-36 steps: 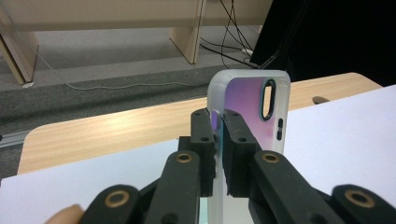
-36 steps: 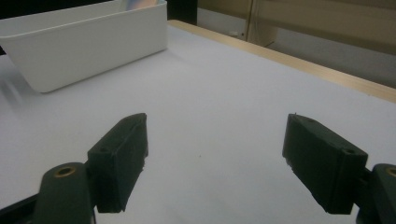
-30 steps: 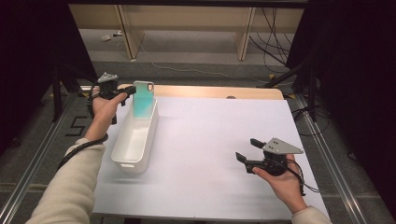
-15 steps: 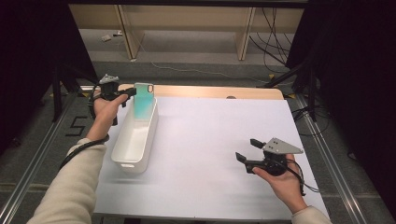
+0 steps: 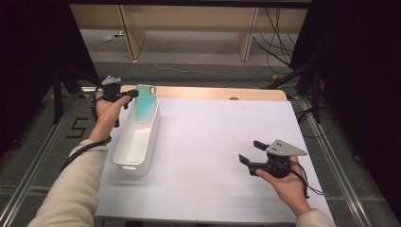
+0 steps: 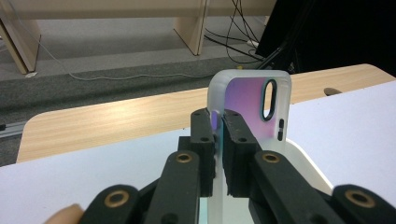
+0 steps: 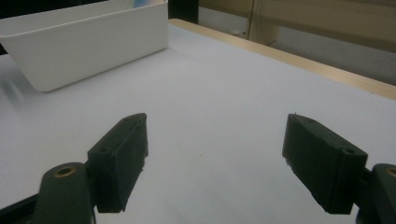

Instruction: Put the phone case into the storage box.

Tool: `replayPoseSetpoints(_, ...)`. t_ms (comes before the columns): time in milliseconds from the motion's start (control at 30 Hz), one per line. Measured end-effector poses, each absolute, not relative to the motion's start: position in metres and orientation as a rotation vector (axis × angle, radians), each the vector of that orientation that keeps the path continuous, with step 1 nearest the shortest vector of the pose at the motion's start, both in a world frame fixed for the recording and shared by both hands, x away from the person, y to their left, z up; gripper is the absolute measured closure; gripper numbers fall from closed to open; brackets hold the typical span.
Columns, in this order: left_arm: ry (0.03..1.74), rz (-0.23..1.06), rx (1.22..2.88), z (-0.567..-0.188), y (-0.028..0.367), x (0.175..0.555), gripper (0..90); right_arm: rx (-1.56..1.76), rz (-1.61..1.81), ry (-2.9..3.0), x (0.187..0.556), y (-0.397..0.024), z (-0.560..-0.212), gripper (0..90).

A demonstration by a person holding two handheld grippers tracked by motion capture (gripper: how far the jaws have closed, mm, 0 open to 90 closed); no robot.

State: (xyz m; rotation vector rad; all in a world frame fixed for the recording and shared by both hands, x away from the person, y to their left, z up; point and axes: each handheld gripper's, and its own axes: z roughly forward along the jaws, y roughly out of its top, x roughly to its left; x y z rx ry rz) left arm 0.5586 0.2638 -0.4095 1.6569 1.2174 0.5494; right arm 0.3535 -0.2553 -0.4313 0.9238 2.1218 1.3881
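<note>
A translucent phone case (image 5: 144, 103) with a teal-to-purple tint and an oval camera hole stands upright in the far end of a long white bin (image 5: 124, 158). My left gripper (image 5: 133, 93) is shut on the case's edge. In the left gripper view the case (image 6: 261, 105) rises just past the two black jaws, which pinch its left rim, and my left gripper (image 6: 218, 140) holds it over the bin. My right gripper (image 5: 250, 151) rests open near the table's right front, well apart from the bin. Its view shows my right gripper (image 7: 215, 158) with wide-spread jaws over bare white table.
The white tabletop (image 5: 217, 137) has a bare wooden strip (image 5: 222, 92) along its far edge. Wooden shelf legs and cables lie on the floor beyond. Metal rails (image 5: 331, 156) run along both sides of the table. The bin's side wall (image 7: 88, 46) stands far off to the left in the right gripper view.
</note>
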Motion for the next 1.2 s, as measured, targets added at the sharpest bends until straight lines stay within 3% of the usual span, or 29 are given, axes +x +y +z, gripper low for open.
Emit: replayPoseSetpoints(1200,1.211,0.531,1.674,-0.4134,0.2620,0.5618,83.2,0.927,1.387,2.126,0.3536,-0.2546,-0.4313,23.5)
